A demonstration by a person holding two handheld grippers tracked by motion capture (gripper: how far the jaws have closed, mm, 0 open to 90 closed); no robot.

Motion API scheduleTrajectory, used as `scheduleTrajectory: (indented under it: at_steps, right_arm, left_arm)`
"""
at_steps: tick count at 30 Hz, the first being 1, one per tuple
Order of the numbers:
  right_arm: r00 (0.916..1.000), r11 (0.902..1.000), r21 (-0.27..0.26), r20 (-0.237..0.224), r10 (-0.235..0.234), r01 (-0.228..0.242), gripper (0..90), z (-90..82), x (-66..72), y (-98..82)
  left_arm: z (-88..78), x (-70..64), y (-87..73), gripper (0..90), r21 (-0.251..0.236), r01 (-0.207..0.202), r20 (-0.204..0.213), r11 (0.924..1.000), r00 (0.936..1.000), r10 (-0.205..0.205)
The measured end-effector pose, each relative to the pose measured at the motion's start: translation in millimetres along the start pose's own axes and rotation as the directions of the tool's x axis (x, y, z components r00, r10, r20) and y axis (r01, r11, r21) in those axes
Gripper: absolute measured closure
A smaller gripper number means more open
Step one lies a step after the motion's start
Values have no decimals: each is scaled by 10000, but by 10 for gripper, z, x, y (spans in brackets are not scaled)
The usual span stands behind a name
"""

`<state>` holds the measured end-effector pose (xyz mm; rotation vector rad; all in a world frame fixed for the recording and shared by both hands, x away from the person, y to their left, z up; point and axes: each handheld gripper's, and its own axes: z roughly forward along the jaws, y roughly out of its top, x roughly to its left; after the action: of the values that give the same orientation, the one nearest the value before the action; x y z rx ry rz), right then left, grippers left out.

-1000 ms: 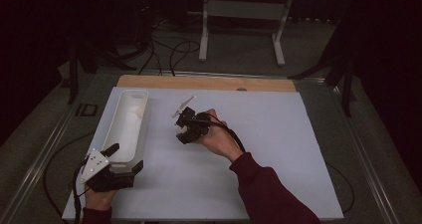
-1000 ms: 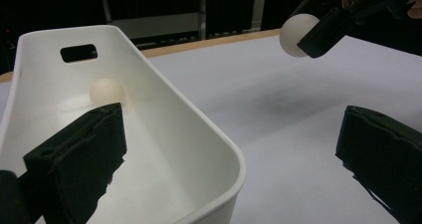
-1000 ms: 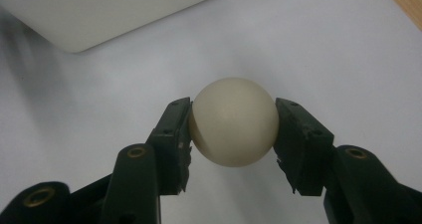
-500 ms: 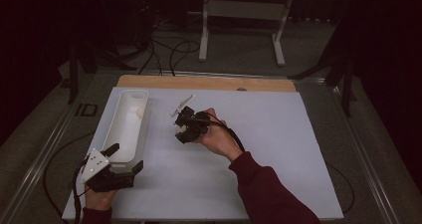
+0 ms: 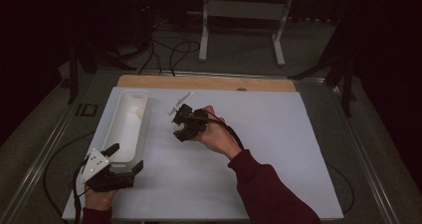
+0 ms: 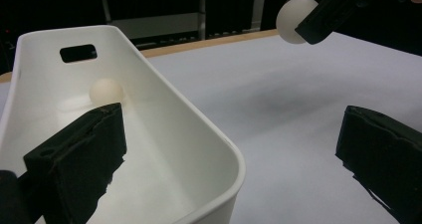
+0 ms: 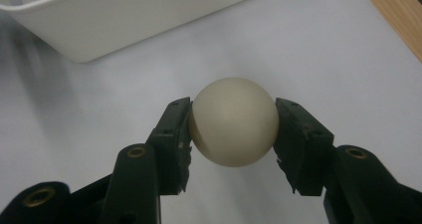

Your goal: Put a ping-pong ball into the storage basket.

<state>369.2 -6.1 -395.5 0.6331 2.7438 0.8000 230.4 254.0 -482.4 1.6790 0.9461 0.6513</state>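
Right gripper view is showing the right gripper (image 7: 233, 129) clamping the ball (image 7: 234, 122) above the mat beside the white bin (image 5: 127, 127), whose near end the left gripper (image 6: 231, 157) is straddling wide open; carrying it level over the rim before releasing seems best.

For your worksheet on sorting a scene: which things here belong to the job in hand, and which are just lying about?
In the job:
- held ball, clamped in the right gripper
- white bin, straddled by the open left gripper
- second ball, lying in the bin

Lying about:
- metal stand beyond the table
- floor cables
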Motion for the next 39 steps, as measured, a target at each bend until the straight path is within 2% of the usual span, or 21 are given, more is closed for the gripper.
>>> scheduleTrajectory:
  at_steps: [39]
  right_arm:
    - [9996,9995,-187,171,-232,235,505,-124,-6,172]
  left_arm:
    - [-3,-1,1,0,-18,24,-8,10000,10000,-24]
